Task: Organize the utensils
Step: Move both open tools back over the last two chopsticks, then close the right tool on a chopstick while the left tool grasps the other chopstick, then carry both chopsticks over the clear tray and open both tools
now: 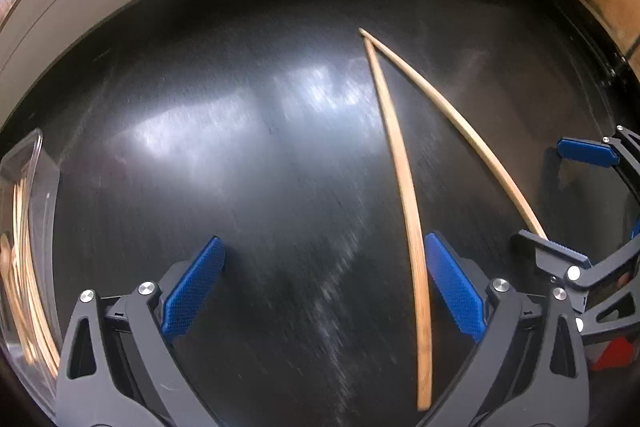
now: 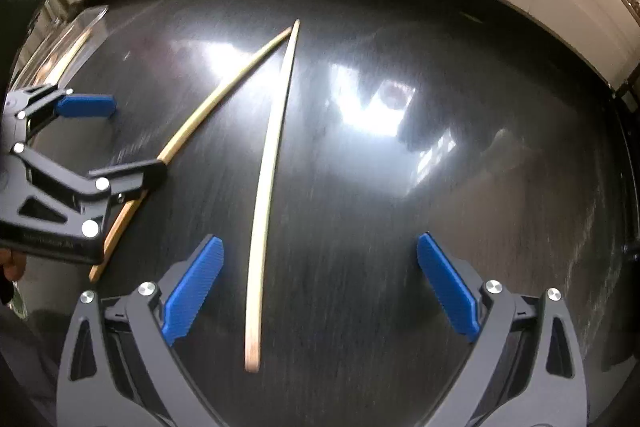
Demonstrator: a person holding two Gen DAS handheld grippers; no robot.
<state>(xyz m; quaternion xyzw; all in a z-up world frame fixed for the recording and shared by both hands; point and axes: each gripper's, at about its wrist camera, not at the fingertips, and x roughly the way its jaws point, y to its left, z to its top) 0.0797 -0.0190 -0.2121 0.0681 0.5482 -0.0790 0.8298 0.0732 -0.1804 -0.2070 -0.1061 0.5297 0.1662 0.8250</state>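
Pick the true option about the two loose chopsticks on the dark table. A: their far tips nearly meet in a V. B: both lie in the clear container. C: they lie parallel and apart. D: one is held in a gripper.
A: the two chopsticks converge at their far tips and spread apart toward the cameras, flat on the table.

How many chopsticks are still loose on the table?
2. One chopstick lies between the open left gripper's fingers; the other chopstick lies between the open right gripper's. More sit in the clear container.
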